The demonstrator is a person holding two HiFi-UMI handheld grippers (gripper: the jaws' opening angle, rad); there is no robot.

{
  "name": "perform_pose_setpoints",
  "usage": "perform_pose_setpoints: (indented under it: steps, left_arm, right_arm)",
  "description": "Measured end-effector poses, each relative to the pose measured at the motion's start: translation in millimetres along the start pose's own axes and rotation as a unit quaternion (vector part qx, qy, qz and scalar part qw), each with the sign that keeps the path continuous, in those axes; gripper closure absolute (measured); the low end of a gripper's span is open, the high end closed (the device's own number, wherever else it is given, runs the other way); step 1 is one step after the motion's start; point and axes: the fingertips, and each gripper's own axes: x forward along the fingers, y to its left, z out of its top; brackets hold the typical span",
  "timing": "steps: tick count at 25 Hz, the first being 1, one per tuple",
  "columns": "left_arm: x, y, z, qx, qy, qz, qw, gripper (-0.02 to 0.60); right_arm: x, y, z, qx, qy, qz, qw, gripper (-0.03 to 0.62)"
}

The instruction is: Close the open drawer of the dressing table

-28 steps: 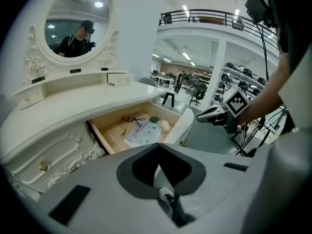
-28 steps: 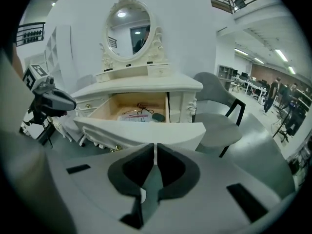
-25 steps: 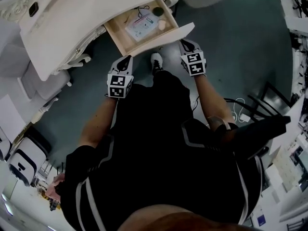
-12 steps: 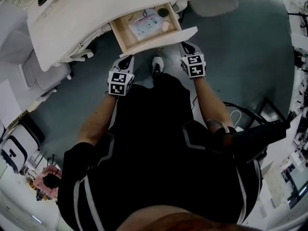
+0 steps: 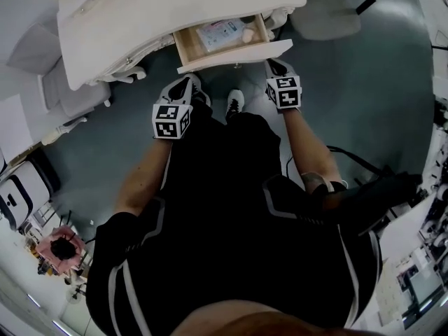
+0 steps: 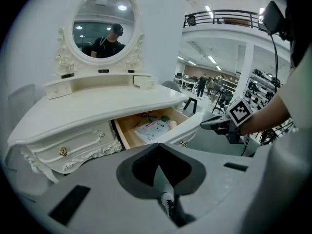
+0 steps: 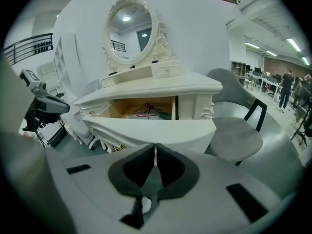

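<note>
The white dressing table (image 5: pixel 140 19) has its middle drawer (image 5: pixel 222 35) pulled partly out, showing a wooden inside with a paper packet (image 6: pixel 152 129) and small items. Its white curved front (image 5: pixel 234 54) faces me. My right gripper (image 5: pixel 274 66) is shut and empty, with its tip right at the right end of that front (image 7: pixel 151 130); I cannot tell if it touches. My left gripper (image 5: pixel 186 86) is also shut and empty. It hangs a little short of the front's left end (image 6: pixel 187 126). The right gripper (image 6: pixel 214 123) shows beside the drawer in the left gripper view.
A grey chair (image 5: pixel 325 9) stands right of the table and close to the right gripper (image 7: pixel 155 147). An oval mirror (image 6: pixel 103 26) tops the table. Carved side drawers with a brass knob (image 6: pixel 62 151) sit left of the open one. My shoe (image 5: pixel 234 103) is below the drawer front.
The drawer now sticks out less from the table than a second ago. Both grippers have moved forward with its front, staying shut.
</note>
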Motion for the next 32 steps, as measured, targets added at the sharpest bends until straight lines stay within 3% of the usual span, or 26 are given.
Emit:
perform_pose_setpoints:
  steps: [8,16,32]
  left_arm:
    - [-1,28,23,-0.018,-0.022,0.017,0.9995,0.581]
    - [-1,51,44,-0.012,-0.036,0.022,0.9990,0.581]
    - [-15,81,71,-0.028,-0.071,0.039,0.9964,0.581]
  right_arm:
    - [30,-8,31,0.008,-0.009,-0.004,1.000,0.575]
    - [57,-17,60,0.016,-0.021,-0.010,1.000,0.577]
    - [94,-28,94,0.028,-0.078,-0.030,0.996,0.577]
